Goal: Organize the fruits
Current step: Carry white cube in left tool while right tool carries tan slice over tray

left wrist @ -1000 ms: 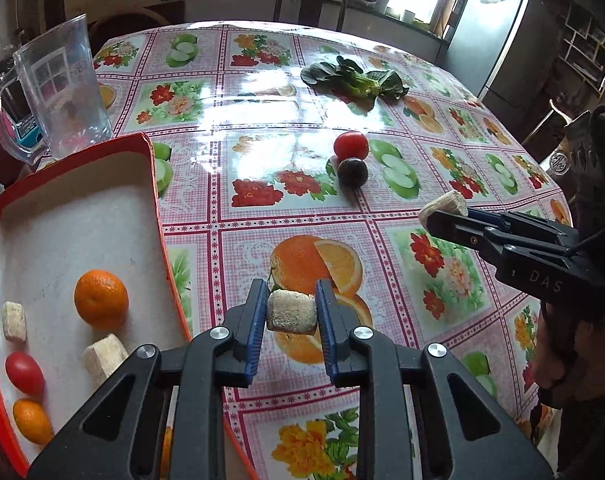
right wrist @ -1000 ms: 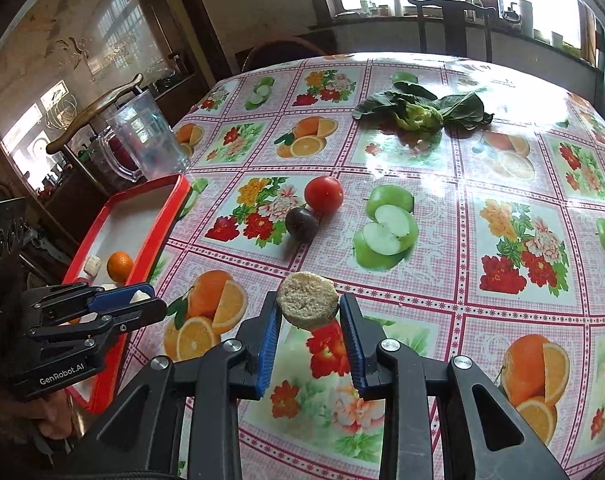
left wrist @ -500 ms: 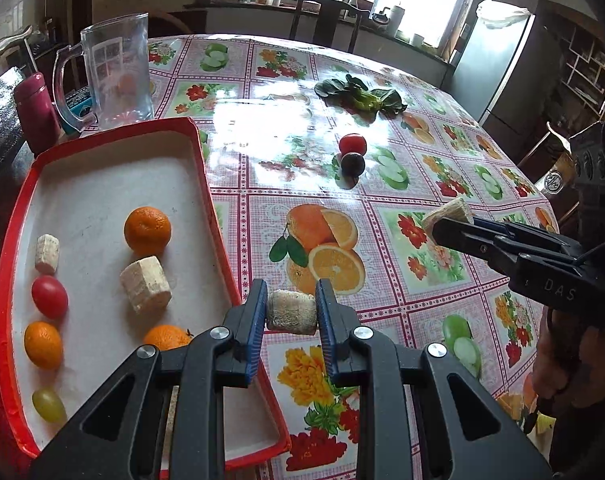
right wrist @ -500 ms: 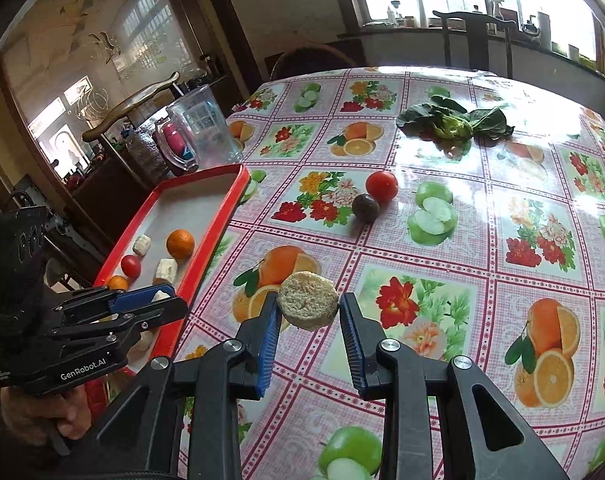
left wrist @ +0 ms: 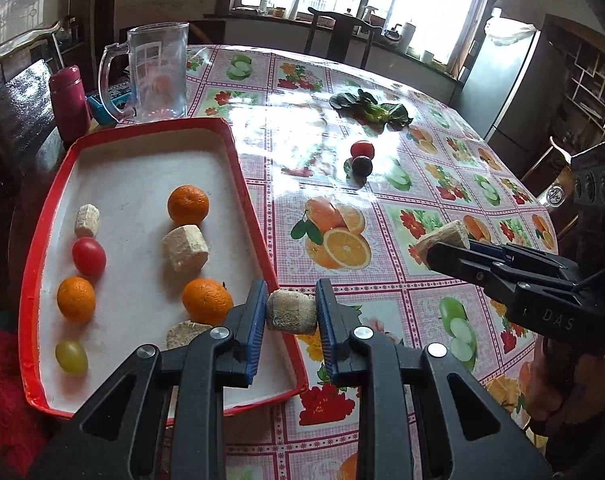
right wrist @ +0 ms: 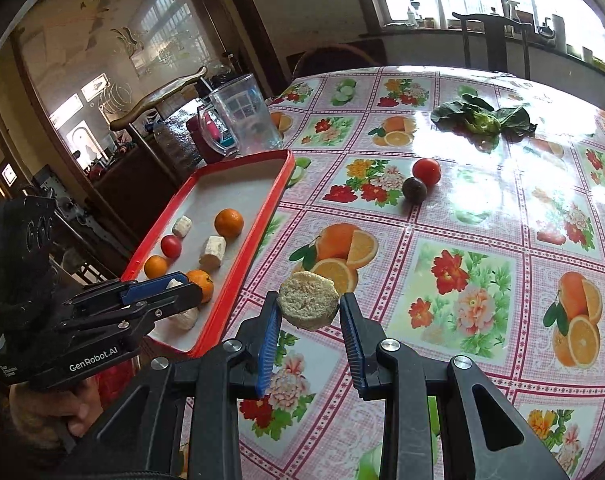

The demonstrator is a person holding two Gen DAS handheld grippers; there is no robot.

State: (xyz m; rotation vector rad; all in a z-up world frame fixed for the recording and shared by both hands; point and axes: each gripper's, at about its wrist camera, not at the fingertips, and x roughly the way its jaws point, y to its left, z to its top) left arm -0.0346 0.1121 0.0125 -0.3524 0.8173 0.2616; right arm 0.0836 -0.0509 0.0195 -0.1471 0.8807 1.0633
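Note:
My left gripper is shut on a pale beige fruit chunk, held over the right rim of the red tray. My right gripper is shut on a round beige fruit chunk above the tablecloth, right of the tray. The tray holds oranges, a red tomato, a green grape and several beige chunks. A red tomato and a dark plum lie on the table.
A clear plastic jug and a red bottle stand behind the tray. Leafy greens lie at the far side of the table. A chair stands beyond the table by the window.
Both grippers have drawn back and left with their chunks. The tray now sits directly under my left gripper, and the right gripper has come closer to the tray's right rim.

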